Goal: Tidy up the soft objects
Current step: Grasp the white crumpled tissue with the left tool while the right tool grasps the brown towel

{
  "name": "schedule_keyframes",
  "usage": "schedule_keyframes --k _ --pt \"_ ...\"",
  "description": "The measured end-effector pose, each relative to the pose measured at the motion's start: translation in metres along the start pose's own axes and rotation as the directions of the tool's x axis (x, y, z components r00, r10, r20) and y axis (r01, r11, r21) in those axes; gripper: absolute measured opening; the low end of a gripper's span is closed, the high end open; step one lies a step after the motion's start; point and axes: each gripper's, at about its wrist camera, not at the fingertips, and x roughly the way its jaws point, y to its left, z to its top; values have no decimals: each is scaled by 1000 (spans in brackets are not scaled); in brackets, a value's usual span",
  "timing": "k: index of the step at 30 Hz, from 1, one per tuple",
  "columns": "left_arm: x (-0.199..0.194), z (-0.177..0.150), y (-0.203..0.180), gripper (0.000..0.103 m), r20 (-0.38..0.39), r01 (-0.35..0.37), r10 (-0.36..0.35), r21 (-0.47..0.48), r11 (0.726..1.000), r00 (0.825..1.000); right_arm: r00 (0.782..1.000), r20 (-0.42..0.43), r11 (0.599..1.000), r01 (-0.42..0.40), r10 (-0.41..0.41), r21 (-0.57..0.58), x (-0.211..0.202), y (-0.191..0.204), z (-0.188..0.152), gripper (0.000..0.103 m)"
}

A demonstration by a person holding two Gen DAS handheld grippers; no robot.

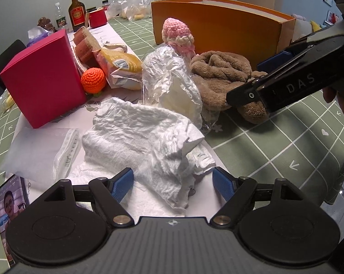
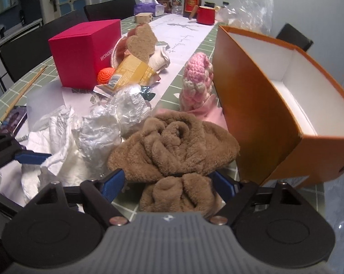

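A crumpled white cloth (image 1: 137, 137) lies on the table, and its near folds sit between the spread blue fingers of my left gripper (image 1: 173, 183), which is open. A brown fluffy towel (image 2: 172, 141) is bunched beside it. My right gripper (image 2: 168, 182) straddles the towel's near lump, open, with table showing beside the left pad. In the left wrist view the right gripper (image 1: 256, 77) reaches in from the right over the towel (image 1: 217, 73). A pink crocheted piece (image 2: 197, 82) stands behind the towel, and an orange crocheted ball (image 1: 93, 78) sits further left.
An open orange box (image 2: 263, 118) stands right of the towel. A magenta box (image 1: 44, 77), a crinkled clear bag (image 1: 169, 80), snack packets, a phone (image 1: 9, 203) and chopsticks (image 2: 23, 91) crowd the left. Bottles and a red pot (image 2: 205, 14) stand at the far end.
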Motion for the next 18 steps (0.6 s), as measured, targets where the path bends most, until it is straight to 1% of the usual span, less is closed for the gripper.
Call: schedule_keyframes --k 4,7,9,15,18 --pt "3 5 6 93 -7 -31 30 -17 999 1000 1000 13 998 -10 11 -56 3 3 3 83" --pt "6 7 18 93 -11 -18 17 -94 995 1000 1000 6 994 3 -3 -105 12 5 5 85" --pt "6 8 24 93 0 -6 6 -132 991 1000 1000 -9 995 4 -5 -101 18 3 6 87" --pt "10 12 22 88 8 -5 6 -106 994 1000 999 -39 998 -14 12 -58 28 -2 6 87" --pt "12 15 24 82 -4 6 -7 -118 993 1000 998 -54 998 -16 13 -54 34 -2 5 87"
